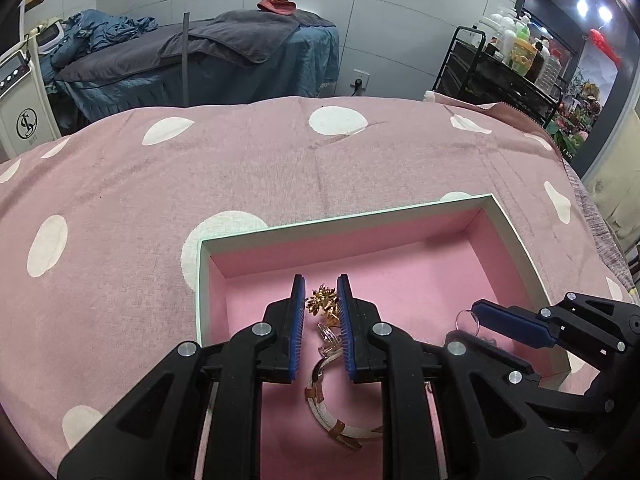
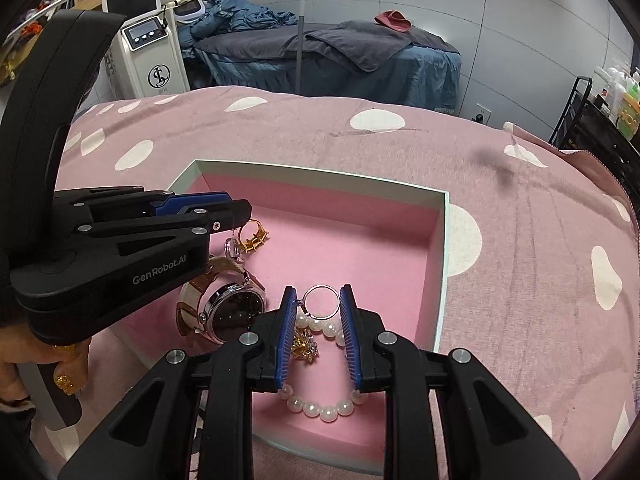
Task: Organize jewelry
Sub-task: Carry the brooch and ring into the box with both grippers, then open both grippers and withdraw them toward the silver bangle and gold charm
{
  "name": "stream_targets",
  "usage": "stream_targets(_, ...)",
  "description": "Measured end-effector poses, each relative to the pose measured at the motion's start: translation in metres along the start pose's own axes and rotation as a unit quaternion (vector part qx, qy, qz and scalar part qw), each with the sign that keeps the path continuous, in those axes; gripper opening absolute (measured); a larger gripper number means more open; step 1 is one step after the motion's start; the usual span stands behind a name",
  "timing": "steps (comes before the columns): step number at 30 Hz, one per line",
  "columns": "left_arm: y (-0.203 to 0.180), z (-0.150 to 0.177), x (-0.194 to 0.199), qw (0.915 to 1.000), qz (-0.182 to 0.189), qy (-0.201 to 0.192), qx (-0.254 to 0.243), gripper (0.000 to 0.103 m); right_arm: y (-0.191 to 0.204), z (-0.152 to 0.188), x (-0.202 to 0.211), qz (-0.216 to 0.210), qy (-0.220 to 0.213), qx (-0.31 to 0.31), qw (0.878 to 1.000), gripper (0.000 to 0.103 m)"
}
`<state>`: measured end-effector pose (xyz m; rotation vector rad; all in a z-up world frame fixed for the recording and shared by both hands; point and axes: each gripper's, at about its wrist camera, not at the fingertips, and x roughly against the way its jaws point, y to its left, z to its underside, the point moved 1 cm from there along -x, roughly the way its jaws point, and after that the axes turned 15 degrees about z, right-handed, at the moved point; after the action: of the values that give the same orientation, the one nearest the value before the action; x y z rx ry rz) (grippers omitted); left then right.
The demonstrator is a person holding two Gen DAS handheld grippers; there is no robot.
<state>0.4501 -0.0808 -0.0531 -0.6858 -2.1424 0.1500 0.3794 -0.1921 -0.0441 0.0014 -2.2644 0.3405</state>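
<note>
A white box with a pink lining [image 1: 352,218] [image 2: 444,240] lies on the spotted pink cloth. My left gripper [image 1: 321,288] is over the box's left part, its jaws narrowly apart around a gold flower ornament [image 1: 322,300] [image 2: 252,238]; contact is unclear. Below it lies a watch with a tan strap [image 1: 324,412] [image 2: 236,308]. My right gripper [image 2: 319,300] holds a silver ring [image 2: 319,301] [image 1: 467,322] between its tips, over a pearl bracelet [image 2: 324,410] and a small gold charm [image 2: 305,344] in the box.
The pink polka-dot cloth [image 1: 240,168] covers a bed-like surface. Behind are a massage bed with grey towels [image 1: 224,52], a white machine [image 2: 150,52] and a black cart with bottles [image 1: 508,64]. A hand with gold nails [image 2: 64,376] holds the left gripper.
</note>
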Motion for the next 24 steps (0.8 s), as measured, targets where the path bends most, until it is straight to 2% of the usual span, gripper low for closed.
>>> stream_targets(5,-0.002,0.000,-0.004,1.0000,0.002,0.001,-0.001,0.017,0.005,0.001,-0.001,0.019,-0.003,0.015,1.000,0.022)
stream_targets(10,-0.004,0.000,-0.002,1.0000,0.002,-0.004,-0.002,0.017,0.003,0.002,0.001,0.020,-0.009,0.013,1.000,0.022)
stream_targets(12,-0.006,0.000,0.001,1.0000,0.002,-0.006,-0.006,0.019,0.001,0.003,0.002,0.023,-0.014,0.010,1.000,0.025)
stream_targets(14,-0.010,0.000,0.006,0.9998,-0.003,-0.014,-0.015,0.026,-0.002,0.003,0.006,0.020,-0.021,0.004,1.000,0.035)
stream_targets(15,-0.013,0.000,0.011,0.9996,-0.006,-0.020,-0.021,0.040,-0.003,0.004,0.009,0.020,-0.026,0.002,0.999,0.039)
stream_targets(16,-0.015,-0.001,0.016,0.9992,-0.011,-0.029,-0.027,0.057,-0.003,0.004,0.012,0.027,-0.032,0.003,0.999,0.041)
stream_targets(18,-0.019,-0.002,0.030,0.9973,-0.027,-0.054,-0.042,0.073,-0.006,0.006,0.020,0.037,-0.045,0.003,0.998,0.047)
stream_targets(20,-0.023,-0.002,0.044,0.9955,-0.032,-0.072,-0.051,0.075,-0.009,0.008,0.029,0.034,-0.057,-0.003,0.998,0.052)
stream_targets(22,-0.023,0.001,0.059,0.9942,-0.040,-0.087,-0.050,0.086,-0.014,0.010,0.039,0.030,-0.068,-0.015,0.997,0.058)
stream_targets(24,-0.022,0.006,0.074,0.9924,-0.042,-0.105,-0.048,0.089,-0.018,0.014,0.049,0.024,-0.074,-0.028,0.997,0.064)
